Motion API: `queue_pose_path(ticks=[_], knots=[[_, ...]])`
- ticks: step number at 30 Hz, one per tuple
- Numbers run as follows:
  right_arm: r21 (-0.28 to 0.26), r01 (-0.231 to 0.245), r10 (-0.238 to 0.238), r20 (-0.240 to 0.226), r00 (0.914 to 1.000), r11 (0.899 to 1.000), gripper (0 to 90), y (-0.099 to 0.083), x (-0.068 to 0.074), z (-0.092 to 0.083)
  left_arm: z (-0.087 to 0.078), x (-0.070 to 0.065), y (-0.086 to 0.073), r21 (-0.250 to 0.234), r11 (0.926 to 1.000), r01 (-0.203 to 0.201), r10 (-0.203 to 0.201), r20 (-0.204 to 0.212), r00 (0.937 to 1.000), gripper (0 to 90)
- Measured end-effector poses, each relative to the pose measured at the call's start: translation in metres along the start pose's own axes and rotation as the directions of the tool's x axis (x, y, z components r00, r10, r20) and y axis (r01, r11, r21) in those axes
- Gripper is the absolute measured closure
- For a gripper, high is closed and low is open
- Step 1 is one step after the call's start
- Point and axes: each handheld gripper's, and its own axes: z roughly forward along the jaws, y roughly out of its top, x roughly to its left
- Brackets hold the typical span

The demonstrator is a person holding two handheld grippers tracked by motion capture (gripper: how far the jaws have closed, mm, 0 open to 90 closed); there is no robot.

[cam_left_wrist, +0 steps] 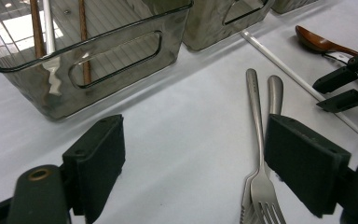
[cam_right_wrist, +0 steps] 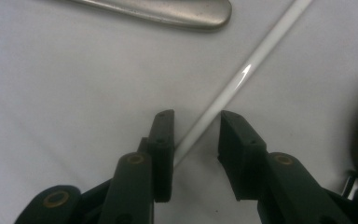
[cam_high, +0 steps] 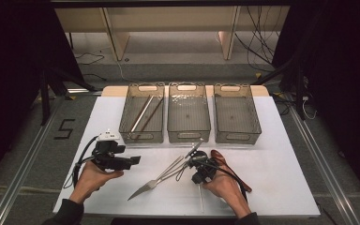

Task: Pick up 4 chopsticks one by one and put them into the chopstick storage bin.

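Right tool (cam_right_wrist: 196,135), jaws apart, straddles the slim white glossy chopstick (cam_right_wrist: 242,74) on the surface — clamping likely comes next.

Lab-style recording setup, white worktop (cam_high: 272,187) on a taped floor, dark curtains at both sides, loose cables (cam_high: 258,42) by bare wooden shelving (cam_high: 168,23), metal floor rails (cam_high: 23,173)

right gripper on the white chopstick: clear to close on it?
Probably yes. The right gripper already straddles the white chopstick, a gap showing at each pad; nothing lies between. The fork handle sits well clear, up the table.
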Motion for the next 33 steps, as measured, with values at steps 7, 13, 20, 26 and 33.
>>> queue_pose_path(ticks=[7,13,20,26,33], knots=[[0.011,-0.004,0.004,0.004,1.0000,1.000,68.0,0.002,0.001,0.000,0.000,0.001,-0.001,0.003,1.0000,-0.002,0.002,-0.001,1.0000,20.2],[0.027,-0.025,0.025,-0.013,0.9996,0.999,65.6,0.004,0.001,0.000,0.000,0.001,-0.001,0.005,1.0000,-0.003,0.003,-0.003,1.0000,20.2],[0.045,0.023,-0.023,-0.008,0.9997,0.999,65.2,0.006,0.009,0.001,0.000,0.000,-0.001,0.008,0.9999,-0.012,0.012,-0.005,0.9999,20.5],[0.050,0.045,-0.044,-0.006,0.9990,0.998,71.0,0.007,0.011,0.001,0.001,0.000,-0.002,0.012,0.9999,-0.008,0.008,-0.006,1.0000,20.7],[0.059,0.028,-0.028,-0.009,0.9996,0.998,75.8,0.006,0.006,-0.001,0.001,0.001,-0.003,0.015,0.9999,-0.008,0.008,-0.006,0.9999,20.9]])
